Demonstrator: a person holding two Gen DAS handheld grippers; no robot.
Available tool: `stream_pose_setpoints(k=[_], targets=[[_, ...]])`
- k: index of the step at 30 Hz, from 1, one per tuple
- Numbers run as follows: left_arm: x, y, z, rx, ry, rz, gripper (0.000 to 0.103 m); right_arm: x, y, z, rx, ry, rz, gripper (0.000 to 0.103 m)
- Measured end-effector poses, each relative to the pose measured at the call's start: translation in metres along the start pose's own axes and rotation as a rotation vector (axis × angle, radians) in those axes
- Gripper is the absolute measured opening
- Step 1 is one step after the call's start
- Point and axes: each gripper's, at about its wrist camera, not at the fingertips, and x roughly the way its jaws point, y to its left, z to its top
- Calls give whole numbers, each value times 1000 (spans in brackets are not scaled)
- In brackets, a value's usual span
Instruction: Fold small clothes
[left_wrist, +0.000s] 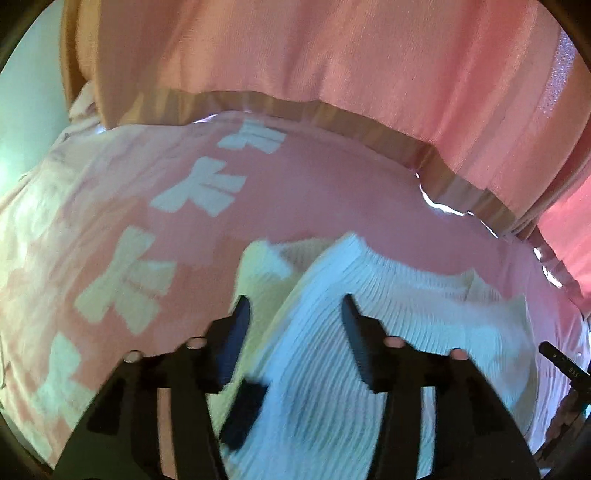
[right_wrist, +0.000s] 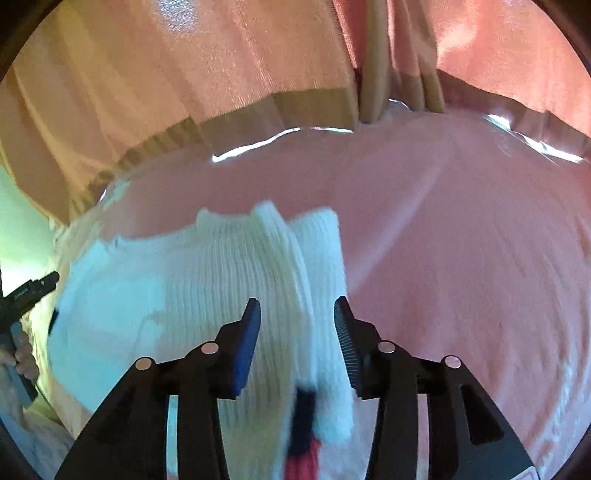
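A white ribbed knit garment (left_wrist: 406, 302) lies on the pink table cover (left_wrist: 332, 192), partly bunched, with a fold ridge running away from me. My left gripper (left_wrist: 295, 301) hovers low over the garment's left part. Its jaws stand apart and the knit passes under the gap without being pinched. In the right wrist view the same garment (right_wrist: 184, 277) spreads to the left. My right gripper (right_wrist: 297, 300) is open over the garment's right edge, above a raised fold. A dark and red trim (right_wrist: 303, 424) shows near the camera.
White cross-shaped marks (left_wrist: 125, 280) pattern the cover on the left. A pink curtain (left_wrist: 332, 55) hangs along the table's far edge (right_wrist: 280, 136). A hand (right_wrist: 22, 354) holding the other tool shows at the left edge of the right wrist view. Bare pink cover (right_wrist: 461, 258) lies to the right.
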Motion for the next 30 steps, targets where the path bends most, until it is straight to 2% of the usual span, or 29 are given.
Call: stream_pose_setpoints(k=[4, 5, 6, 9, 11, 12, 15, 16, 18, 19, 20, 21, 23, 25, 27, 29, 30], targets=[[45, -19, 8, 31, 82, 34, 49, 41, 9, 14, 12, 78, -2, 45], [54, -21, 7, 39, 104, 52, 31, 46, 11, 13, 3, 81, -18, 39], [63, -25, 6, 47, 128, 67, 8, 46, 16, 16, -20, 57, -51, 8], [60, -27, 9, 34, 96, 87, 8, 24, 18, 26, 13, -39, -9, 7], [56, -25, 15, 13, 68, 88, 8, 10, 13, 31, 20, -102, -21, 7], [58, -22, 17, 3, 68, 107, 8, 12, 10, 31, 20, -99, -40, 7], [77, -13, 14, -16, 114, 129, 8, 50, -7, 21, 25, 59, -98, 10], [76, -13, 14, -7, 100, 131, 9, 51, -10, 19, 20, 54, -100, 11], [65, -19, 15, 6, 88, 127, 11, 29, -5, 24, 4, -4, -123, 16], [58, -21, 14, 5, 81, 111, 11, 6, 1, 25, -6, -78, -125, 23], [47, -24, 14, 4, 69, 94, 11, -9, 7, 24, -19, -124, -117, 24], [33, -28, 12, 7, 42, 80, 12, -29, 16, 21, -54, -177, -91, 24], [11, -34, 5, 30, -1, 62, 12, -52, 34, 6, -107, -220, 0, 24], [-8, -46, -10, 77, -18, 24, 12, -55, 57, -16, -165, -161, 126, 17], [-12, -58, -28, 126, 7, -16, 14, -38, 90, -43, -281, -53, 182, 16], [-1, -74, -48, 210, 63, 5, 16, -18, 109, -58, -380, 19, 146, 12], [8, -78, -56, 257, 86, 54, 17, -6, 111, -63, -413, 54, 99, 12]])
